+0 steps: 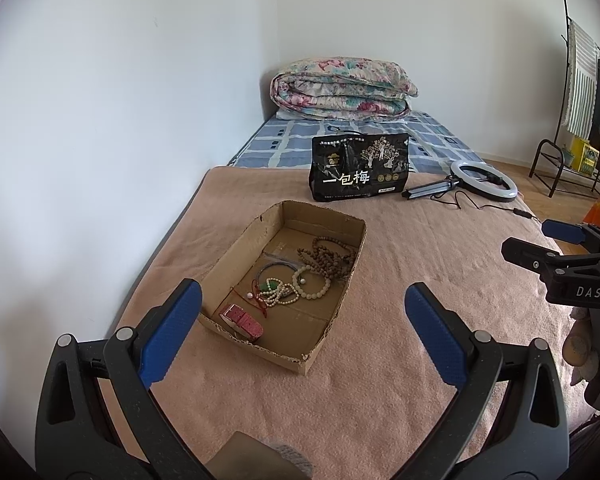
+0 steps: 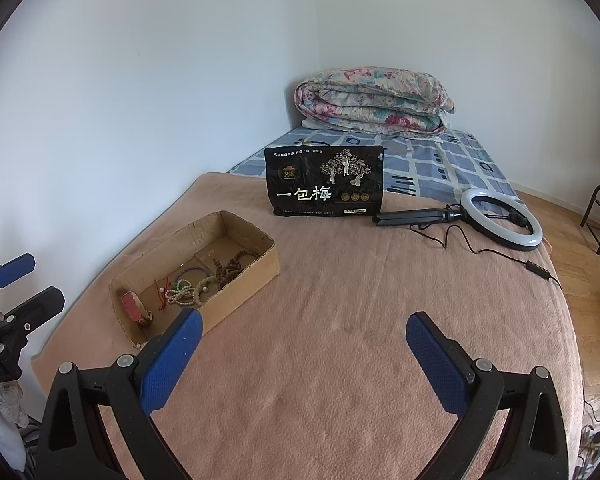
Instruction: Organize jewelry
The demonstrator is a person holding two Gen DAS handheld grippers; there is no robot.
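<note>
A shallow cardboard box (image 1: 240,248) sits on the pink blanket; it also shows in the right wrist view (image 2: 256,268). Inside lie brown wooden beads (image 1: 330,258), cream bead bracelets (image 1: 312,286), a green-beaded strand (image 1: 274,285), a thin bangle (image 1: 278,267) and a red watch (image 1: 242,322). My left gripper (image 1: 304,320) is open and empty, just in front of the box. My right gripper (image 2: 304,344) is open and empty, over bare blanket to the right of the box. Each gripper shows at the edge of the other's view.
A black snack bag (image 2: 326,182) stands behind the box. A ring light on a folded tripod (image 2: 500,216) lies to its right with a trailing cable. A folded floral quilt (image 2: 374,100) sits at the far end. A white wall runs along the left.
</note>
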